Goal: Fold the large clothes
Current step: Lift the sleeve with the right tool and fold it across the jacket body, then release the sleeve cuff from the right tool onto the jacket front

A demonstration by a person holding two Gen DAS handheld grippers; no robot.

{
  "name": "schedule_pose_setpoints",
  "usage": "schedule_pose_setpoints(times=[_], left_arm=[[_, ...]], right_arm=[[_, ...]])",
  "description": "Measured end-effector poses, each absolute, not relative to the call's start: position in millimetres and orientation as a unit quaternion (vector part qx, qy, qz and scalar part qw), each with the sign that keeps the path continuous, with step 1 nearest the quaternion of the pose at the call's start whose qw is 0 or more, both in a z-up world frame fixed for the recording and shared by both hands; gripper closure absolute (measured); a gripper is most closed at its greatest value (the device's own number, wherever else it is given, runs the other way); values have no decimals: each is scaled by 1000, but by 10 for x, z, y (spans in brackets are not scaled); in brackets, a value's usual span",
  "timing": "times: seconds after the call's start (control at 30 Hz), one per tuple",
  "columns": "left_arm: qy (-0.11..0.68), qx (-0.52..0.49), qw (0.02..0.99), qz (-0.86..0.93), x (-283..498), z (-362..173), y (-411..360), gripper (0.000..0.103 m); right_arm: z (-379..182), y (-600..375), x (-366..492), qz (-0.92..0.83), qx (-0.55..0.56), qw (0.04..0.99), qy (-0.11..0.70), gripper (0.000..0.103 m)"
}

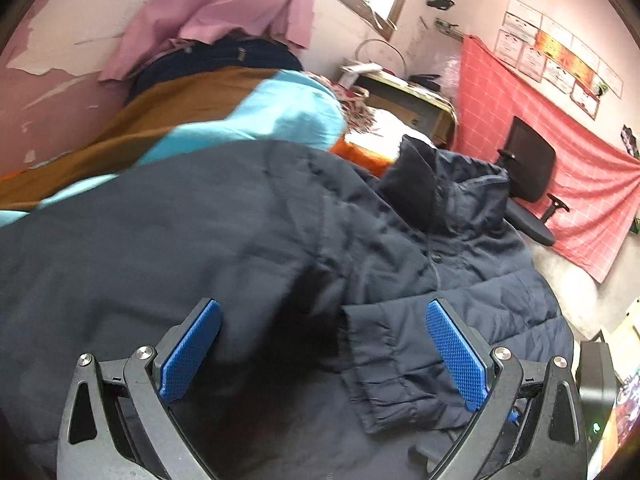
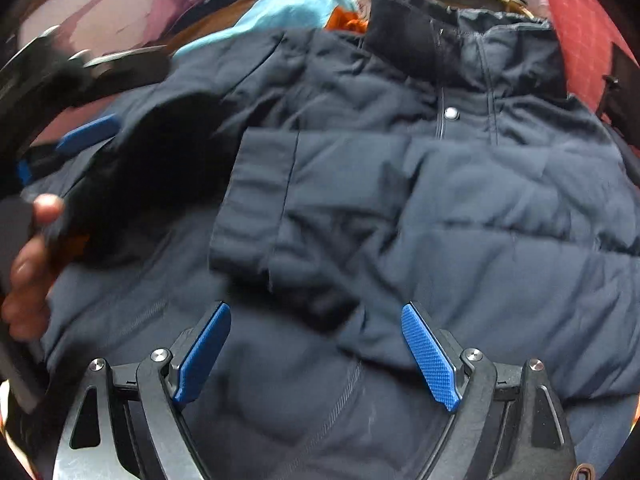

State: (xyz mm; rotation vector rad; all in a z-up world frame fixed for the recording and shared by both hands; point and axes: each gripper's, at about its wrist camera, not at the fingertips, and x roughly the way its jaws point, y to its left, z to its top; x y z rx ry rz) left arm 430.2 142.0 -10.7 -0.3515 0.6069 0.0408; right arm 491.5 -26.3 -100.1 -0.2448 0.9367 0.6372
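Navy padded jacket (image 2: 440,208) lies spread across the work surface, collar (image 2: 460,40) at the far end, one sleeve (image 2: 264,200) folded across the front panel. Left gripper (image 1: 324,344) hovers over the jacket with jaws wide apart, nothing between them. Right gripper (image 2: 316,344) is likewise spread wide and empty above the lower front. A hand (image 2: 28,264) grips the left tool's handle. Behind the jacket lies a pile of coloured clothes (image 1: 256,112).
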Motion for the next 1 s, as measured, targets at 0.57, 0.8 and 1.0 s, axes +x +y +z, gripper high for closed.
schedule_pose_setpoints(times=[0.57, 0.8, 1.0], left_arm=[[466, 35, 884, 30, 4943, -1015, 323, 1], [463, 30, 885, 30, 4996, -1099, 350, 1], [460, 6, 888, 9, 4942, -1101, 494, 1]], right_arm=[[-627, -2691, 5580, 25, -21, 933, 357, 64], [-1046, -2693, 5707, 36, -15, 925, 378, 64], [-1103, -2721, 5666, 32, -13, 935, 354, 64]])
